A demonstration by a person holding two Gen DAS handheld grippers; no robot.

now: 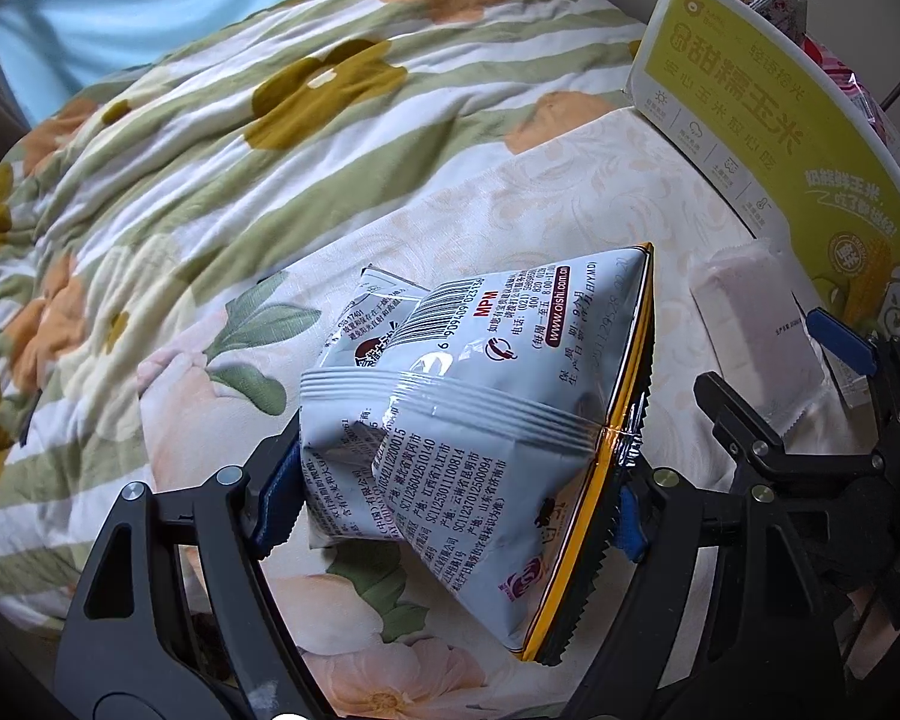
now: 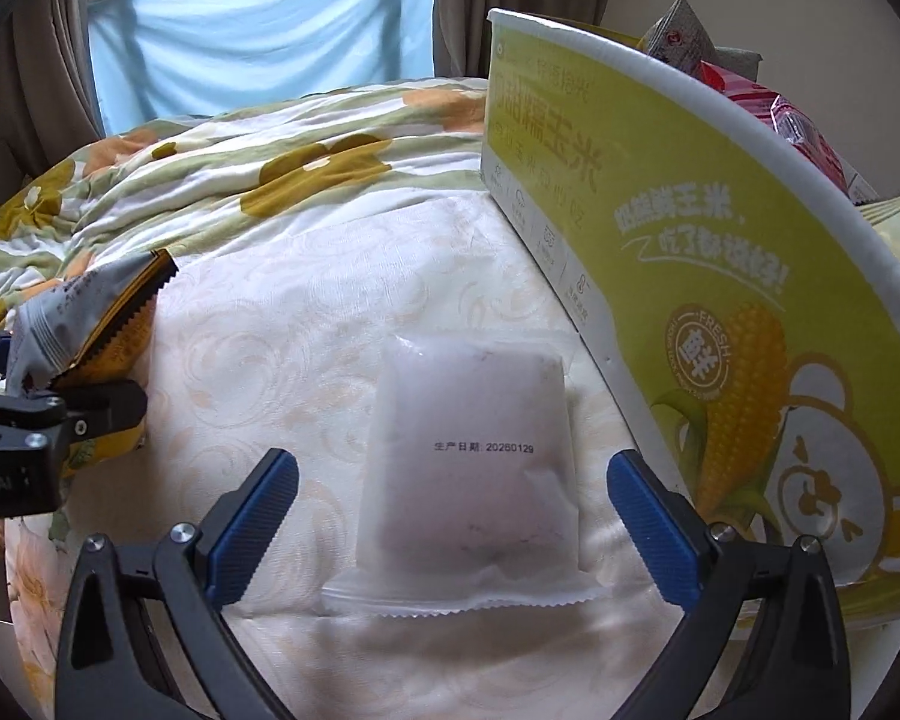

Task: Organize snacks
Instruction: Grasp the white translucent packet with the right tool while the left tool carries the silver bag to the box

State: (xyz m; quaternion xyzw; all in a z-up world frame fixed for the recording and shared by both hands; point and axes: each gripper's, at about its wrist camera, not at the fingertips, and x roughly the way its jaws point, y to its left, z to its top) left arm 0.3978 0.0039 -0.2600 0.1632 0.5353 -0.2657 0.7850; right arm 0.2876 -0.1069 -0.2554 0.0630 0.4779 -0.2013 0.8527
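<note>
- Our left gripper (image 1: 450, 516) is closed on the puffy grey foil snack bag with a yellow saw-tooth edge (image 1: 480, 408). The bag fills the lower middle of the left picture, just over the flowery bedspread (image 1: 180, 180).
- We think this bag is light and full of air. It will crinkle and may slip, so a soft squeeze is best, or the snacks inside could break.
- Our right gripper (image 2: 453, 516) is wide open, with one blue finger on each side of the flat, cloudy white plastic packet (image 2: 468, 456). The fingers do not touch it.
- The packet lies in the middle of the right picture, on the pale patterned cloth (image 2: 306, 312).
- It looks soft, thin and smooth. We would pinch it across its thick middle, not its frilly end.
- The tall yellow-green cardboard box with a corn picture (image 2: 720, 276) stands on the right, already holding snacks.
</note>
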